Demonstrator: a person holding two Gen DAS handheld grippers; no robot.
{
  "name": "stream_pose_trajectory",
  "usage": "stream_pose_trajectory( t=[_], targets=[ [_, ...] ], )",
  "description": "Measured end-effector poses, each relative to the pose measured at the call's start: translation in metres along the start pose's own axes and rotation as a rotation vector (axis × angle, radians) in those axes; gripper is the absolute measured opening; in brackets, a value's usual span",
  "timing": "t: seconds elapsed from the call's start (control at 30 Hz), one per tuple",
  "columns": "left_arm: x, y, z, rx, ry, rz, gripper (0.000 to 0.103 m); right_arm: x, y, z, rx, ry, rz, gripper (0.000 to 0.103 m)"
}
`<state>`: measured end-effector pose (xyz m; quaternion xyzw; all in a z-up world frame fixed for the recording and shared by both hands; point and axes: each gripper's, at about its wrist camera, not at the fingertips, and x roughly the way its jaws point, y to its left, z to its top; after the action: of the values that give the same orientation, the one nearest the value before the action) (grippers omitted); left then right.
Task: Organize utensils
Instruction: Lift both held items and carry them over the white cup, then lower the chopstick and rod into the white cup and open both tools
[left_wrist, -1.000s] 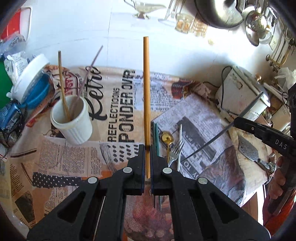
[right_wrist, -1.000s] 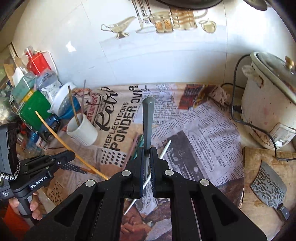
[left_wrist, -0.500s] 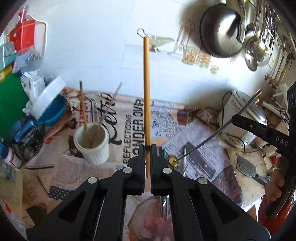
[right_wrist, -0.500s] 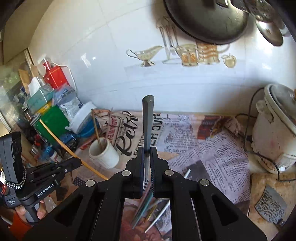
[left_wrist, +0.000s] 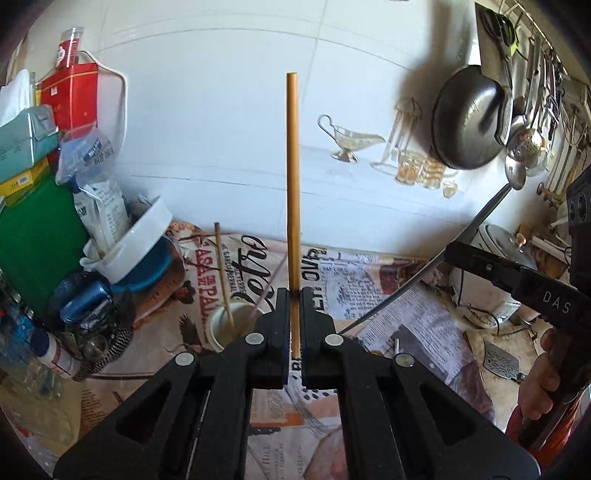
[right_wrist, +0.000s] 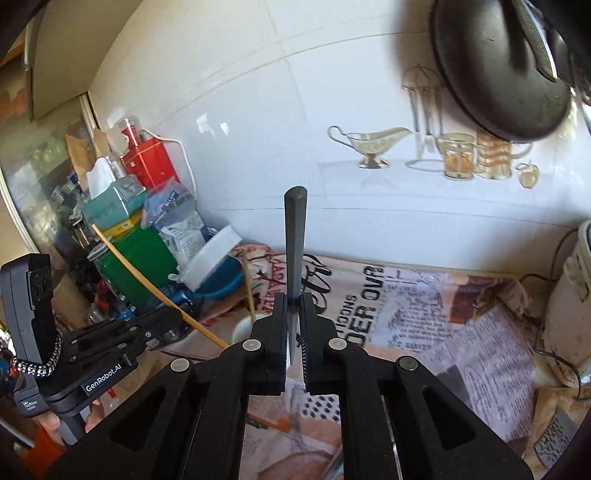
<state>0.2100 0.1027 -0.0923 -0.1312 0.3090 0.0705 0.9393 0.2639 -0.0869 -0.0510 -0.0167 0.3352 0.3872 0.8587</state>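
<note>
My left gripper (left_wrist: 294, 295) is shut on a tan wooden chopstick (left_wrist: 292, 166) that stands up against the white wall. My right gripper (right_wrist: 294, 297) is shut on a dark grey metal chopstick (right_wrist: 295, 236), also pointing up. A white cup (left_wrist: 231, 326) stands on the newspaper below and left of the left gripper, with a wooden chopstick (left_wrist: 222, 269) and a thin pinkish one in it. In the right wrist view the cup (right_wrist: 245, 326) shows just left of the jaws, and the left gripper (right_wrist: 162, 325) with its tan chopstick (right_wrist: 147, 280) is at lower left. The right gripper (left_wrist: 452, 253) appears at right in the left wrist view.
Newspaper (left_wrist: 388, 295) covers the counter. Boxes, bags and a blue bowl (left_wrist: 147, 269) crowd the left. A rice cooker (right_wrist: 570, 306) and a cleaver (left_wrist: 500, 363) on a board are at right. A dark pan (left_wrist: 469, 125) and ladles hang on the wall.
Both grippers rose and tilted up with their chopsticks, so more wall shows. The utensils lying on the newspaper have dropped out of sight behind the jaws; the cup now sits closer to them.
</note>
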Motion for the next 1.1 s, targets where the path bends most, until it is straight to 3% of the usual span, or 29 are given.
stream_pose_trajectory(
  t=[0.4, 1.1],
  targets=[
    [0.024, 0.064, 0.013, -0.038, 0.021, -0.005, 0.002, 0.056, 0.051, 0.012, -0.031, 0.043, 0.037, 0.006],
    [0.116, 0.094, -0.009, -0.027, 0.201, -0.058, 0.002, 0.156, 0.046, -0.019, 0.031, 0.253, -0.061, 0.006]
  ],
)
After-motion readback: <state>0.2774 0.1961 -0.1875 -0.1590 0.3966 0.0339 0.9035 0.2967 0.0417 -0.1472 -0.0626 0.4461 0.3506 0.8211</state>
